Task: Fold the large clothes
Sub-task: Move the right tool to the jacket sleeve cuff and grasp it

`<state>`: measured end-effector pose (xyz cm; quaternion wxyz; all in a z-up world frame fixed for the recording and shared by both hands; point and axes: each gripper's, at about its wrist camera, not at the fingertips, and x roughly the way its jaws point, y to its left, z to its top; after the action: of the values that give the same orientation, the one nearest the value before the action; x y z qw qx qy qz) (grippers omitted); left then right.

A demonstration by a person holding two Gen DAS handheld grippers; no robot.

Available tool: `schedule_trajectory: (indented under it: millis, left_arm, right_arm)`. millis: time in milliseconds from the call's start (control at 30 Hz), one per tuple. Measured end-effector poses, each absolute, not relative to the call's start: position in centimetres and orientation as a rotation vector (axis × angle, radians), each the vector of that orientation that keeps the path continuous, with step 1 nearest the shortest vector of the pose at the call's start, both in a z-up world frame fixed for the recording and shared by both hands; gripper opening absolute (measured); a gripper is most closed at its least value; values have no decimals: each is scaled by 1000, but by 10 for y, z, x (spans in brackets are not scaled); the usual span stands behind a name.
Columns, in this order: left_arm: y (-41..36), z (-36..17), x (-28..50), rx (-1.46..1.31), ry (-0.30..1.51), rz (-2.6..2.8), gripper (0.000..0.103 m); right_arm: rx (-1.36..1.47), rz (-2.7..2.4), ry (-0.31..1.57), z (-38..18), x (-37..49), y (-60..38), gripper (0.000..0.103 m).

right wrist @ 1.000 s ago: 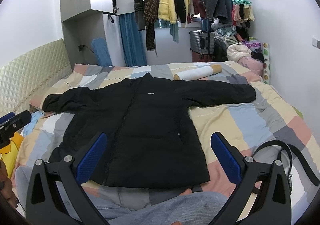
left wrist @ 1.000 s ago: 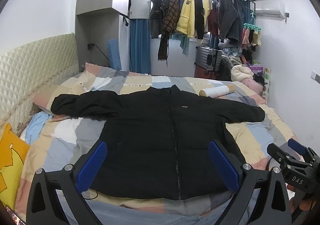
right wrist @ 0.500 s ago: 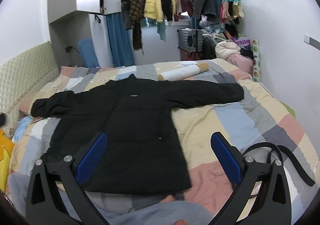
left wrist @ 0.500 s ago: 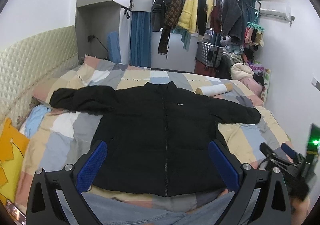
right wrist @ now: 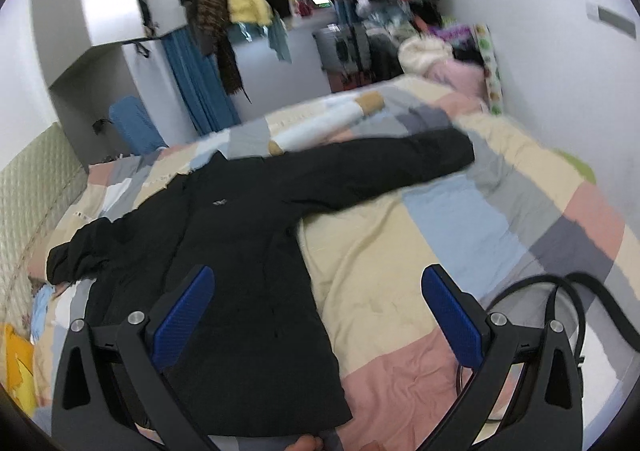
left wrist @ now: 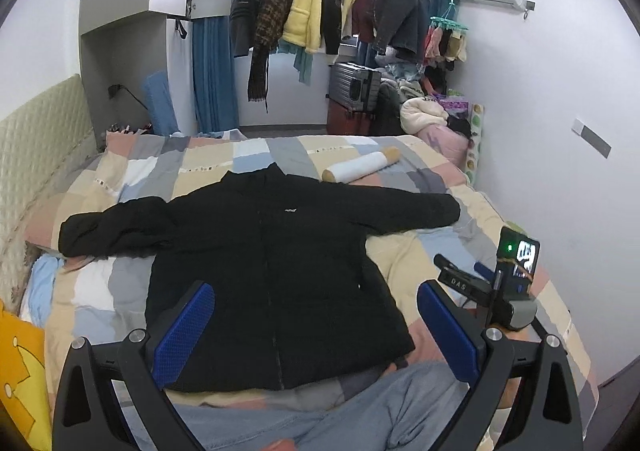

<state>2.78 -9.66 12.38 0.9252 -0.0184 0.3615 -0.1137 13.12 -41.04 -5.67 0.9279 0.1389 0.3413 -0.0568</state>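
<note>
A black puffer jacket (left wrist: pixel 272 267) lies flat on the bed, front up, zipped, both sleeves spread out sideways. It also shows in the right wrist view (right wrist: pixel 248 251). My left gripper (left wrist: pixel 316 319) is open and empty, held above the jacket's hem. My right gripper (right wrist: pixel 320 311) is open and empty, above the jacket's right hem and the quilt beside it. The right gripper's body (left wrist: pixel 488 283) shows at the right in the left wrist view.
The bed has a patchwork quilt (left wrist: pixel 416 251). A white and tan bolster (left wrist: pixel 362 169) lies beyond the collar. A yellow pillow (left wrist: pixel 20 379) is at the left. A black strap (right wrist: pixel 560 299) lies at the right. Hanging clothes (left wrist: pixel 320 7) and a suitcase (left wrist: pixel 354 89) stand behind.
Both grippers have risen and shifted right. The right wrist view has tilted and turned toward the jacket's right sleeve. The jacket has not moved.
</note>
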Motion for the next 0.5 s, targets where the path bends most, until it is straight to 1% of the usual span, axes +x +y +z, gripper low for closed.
schedule_trajectory:
  millis: [200, 300, 500]
  left_arm:
    - [-114, 111, 57, -60, 825, -225, 102]
    - [-129, 102, 70, -38, 839, -216, 102]
    - [-155, 87, 98, -41, 880, -239, 102]
  right_arm:
    - [345, -119, 721, -76, 154, -432, 103]
    - [385, -120, 740, -90, 173, -445, 103]
    - [372, -98, 723, -106, 209, -464, 103]
